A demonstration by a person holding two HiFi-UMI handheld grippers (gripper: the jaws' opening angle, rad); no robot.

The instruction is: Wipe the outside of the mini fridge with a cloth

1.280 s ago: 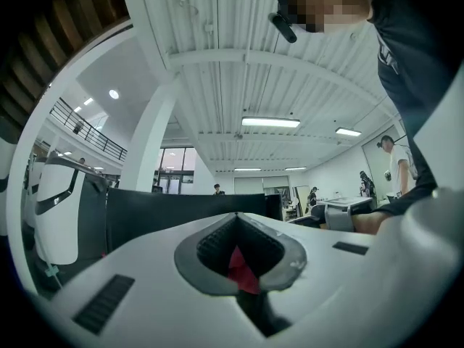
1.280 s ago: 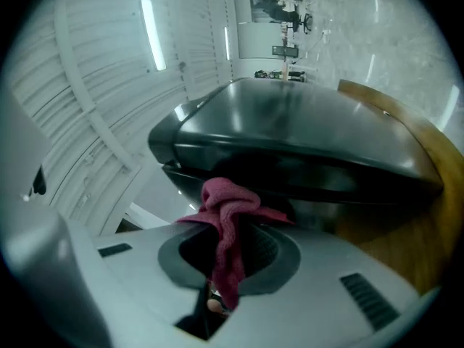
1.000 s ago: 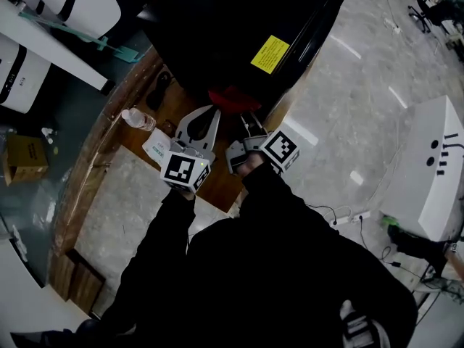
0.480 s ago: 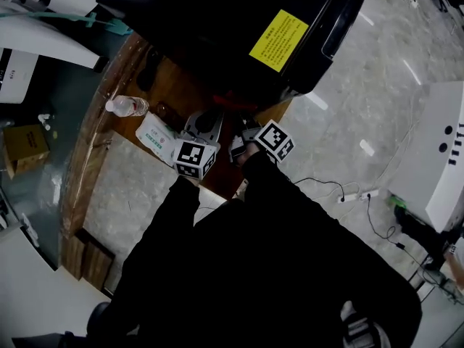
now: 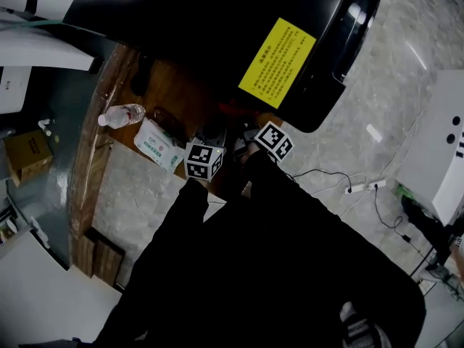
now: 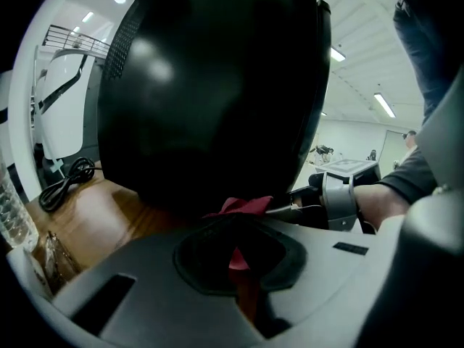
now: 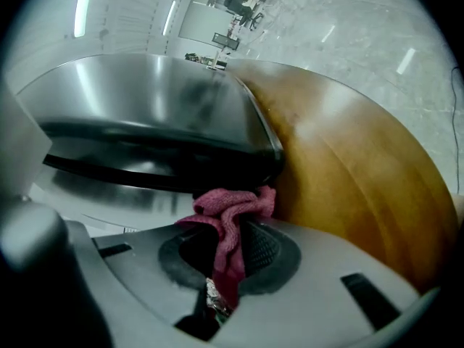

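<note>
The black mini fridge (image 5: 217,35) with a yellow label (image 5: 278,62) stands on a wooden table (image 5: 174,85). A red cloth (image 5: 230,108) lies bunched against the fridge's lower front edge. My right gripper (image 7: 228,241) is shut on the cloth (image 7: 230,212), which pokes out past its tips and touches the fridge (image 7: 145,114). My left gripper (image 6: 235,227) sits just to the left, its jaws closed with a strip of the cloth (image 6: 243,206) between them. In the head view both grippers, left (image 5: 210,138) and right (image 5: 250,130), are side by side under the fridge's shadow.
A water bottle (image 5: 122,114) and a pack of wipes (image 5: 159,143) lie on the table left of the grippers. A black cable (image 6: 64,180) is coiled beside the fridge. On the floor are a power strip (image 5: 359,188), a cardboard box (image 5: 25,151) and a white machine (image 5: 435,143).
The left gripper's jaws, wide open a second ago, have closed on the cloth. Both grippers have drawn in toward the fridge's base, and the head has leaned closer.
</note>
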